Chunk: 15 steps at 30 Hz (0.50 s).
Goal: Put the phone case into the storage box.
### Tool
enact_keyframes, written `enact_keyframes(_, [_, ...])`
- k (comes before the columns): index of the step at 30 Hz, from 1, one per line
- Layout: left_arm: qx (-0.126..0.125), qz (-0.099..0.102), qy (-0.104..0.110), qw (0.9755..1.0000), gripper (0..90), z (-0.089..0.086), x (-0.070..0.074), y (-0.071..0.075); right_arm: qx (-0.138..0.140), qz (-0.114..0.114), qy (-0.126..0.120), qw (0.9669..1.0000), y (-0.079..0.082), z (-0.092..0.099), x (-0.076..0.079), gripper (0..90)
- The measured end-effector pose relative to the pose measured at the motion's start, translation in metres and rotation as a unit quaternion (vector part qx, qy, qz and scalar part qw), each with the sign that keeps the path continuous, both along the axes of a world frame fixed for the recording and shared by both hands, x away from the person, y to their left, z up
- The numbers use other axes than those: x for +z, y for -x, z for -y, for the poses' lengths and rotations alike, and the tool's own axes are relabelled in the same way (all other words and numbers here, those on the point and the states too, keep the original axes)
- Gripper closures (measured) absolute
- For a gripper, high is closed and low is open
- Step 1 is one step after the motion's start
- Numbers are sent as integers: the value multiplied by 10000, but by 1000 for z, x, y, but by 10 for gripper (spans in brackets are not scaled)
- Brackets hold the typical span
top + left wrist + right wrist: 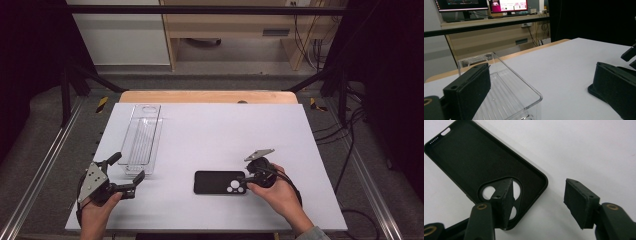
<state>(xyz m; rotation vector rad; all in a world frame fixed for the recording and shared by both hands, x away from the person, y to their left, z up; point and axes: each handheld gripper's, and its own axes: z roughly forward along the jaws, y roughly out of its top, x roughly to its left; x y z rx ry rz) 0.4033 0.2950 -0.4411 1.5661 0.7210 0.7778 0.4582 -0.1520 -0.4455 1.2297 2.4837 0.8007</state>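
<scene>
White sheeting covers the table [210, 125], and on it a black phone case [220, 182] lies open side up, long axis running left to right across the person's front. Its camera-cutout end faces the right gripper [246, 181], which straddles that short end: one jaw inside the shell over the cutout, the other outside on bare table, pads not yet pressing (no grip so far). At the far side, the left gripper [127, 175] gapes empty beside a clear tray [142, 140].
</scene>
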Motion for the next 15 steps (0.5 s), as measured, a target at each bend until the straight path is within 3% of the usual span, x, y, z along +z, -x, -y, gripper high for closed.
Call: enact_keyframes(15, [8, 20, -17, 10000, 11, 1, 0, 2, -87, -135, 82, 9998, 1, 2, -2, 517])
